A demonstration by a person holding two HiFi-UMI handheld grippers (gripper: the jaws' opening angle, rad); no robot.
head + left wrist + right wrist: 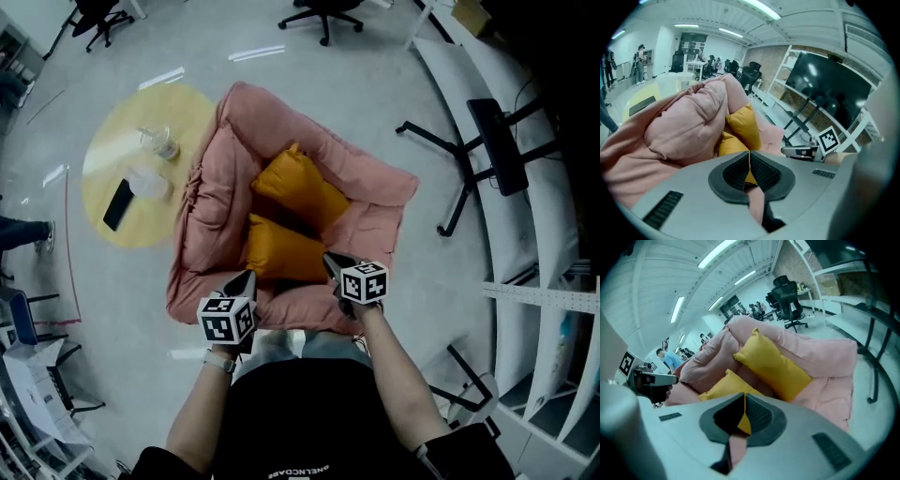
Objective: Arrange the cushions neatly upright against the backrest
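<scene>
A pink floor sofa [217, 169] holds two orange-yellow cushions. The far cushion [300, 187] [774, 363] leans at an angle toward the back. The near cushion [286, 251] [740, 127] [724, 386] lies in front of it. My left gripper [248, 275] [749, 152] is shut at the near cushion's lower left corner, with yellow fabric at its tips. At that cushion's right corner, my right gripper [328, 256] [744, 394] is shut in the same way. Each gripper also shows in the other's view.
A round yellow table [103, 155] left of the sofa carries a glass jar [165, 142], a clear container [147, 181] and a black phone [118, 203]. A black chair [492, 150] stands at the right, before white shelves [553, 309]. More office chairs [323, 14] stand beyond.
</scene>
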